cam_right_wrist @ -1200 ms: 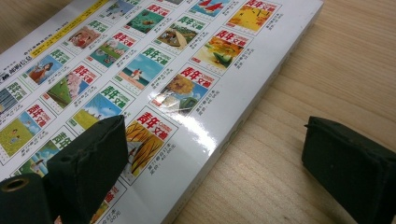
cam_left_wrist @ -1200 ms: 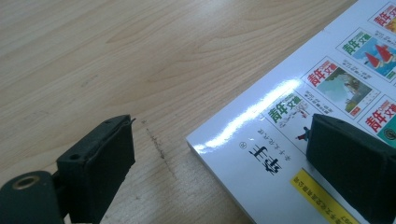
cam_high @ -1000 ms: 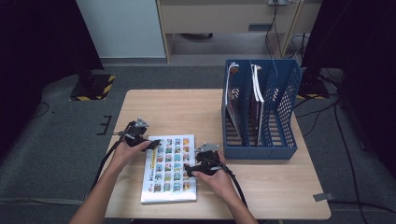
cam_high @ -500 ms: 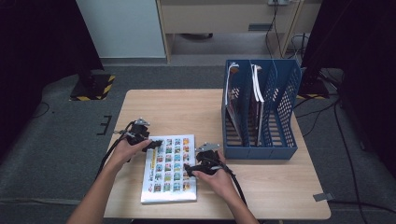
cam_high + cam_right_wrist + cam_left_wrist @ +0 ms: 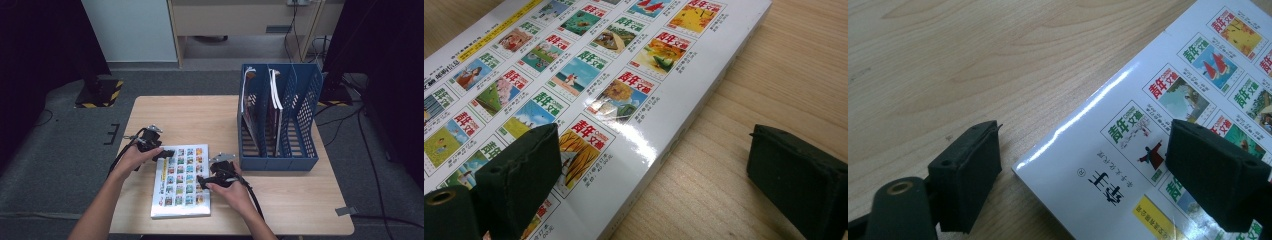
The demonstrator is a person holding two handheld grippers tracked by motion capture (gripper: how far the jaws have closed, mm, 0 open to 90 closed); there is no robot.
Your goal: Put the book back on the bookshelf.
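A glossy white book [image 5: 181, 180] with rows of small colourful cover pictures lies flat on the wooden table [image 5: 200, 115]. My left gripper [image 5: 167, 153] is at its far-left corner. In the left gripper view the book's corner [image 5: 1148, 150] lies between the jaws of my left gripper [image 5: 1085, 145]. These jaws have just been closing a little, but they stand apart and do not press on it. My right gripper [image 5: 202, 181] is at the book's right edge. There one jaw of my right gripper [image 5: 656, 150] hovers over the cover [image 5: 589, 75] and the other over bare wood, open.
A blue slotted file rack [image 5: 280, 125] stands at the table's far right with a few upright books [image 5: 272, 100] in its left slots. Bare wood [image 5: 290, 200] lies to the right of the book. Cables trail from both grippers toward the near edge.
The left gripper has shifted slightly at the book's far-left corner. The right hand and the book have stayed put.
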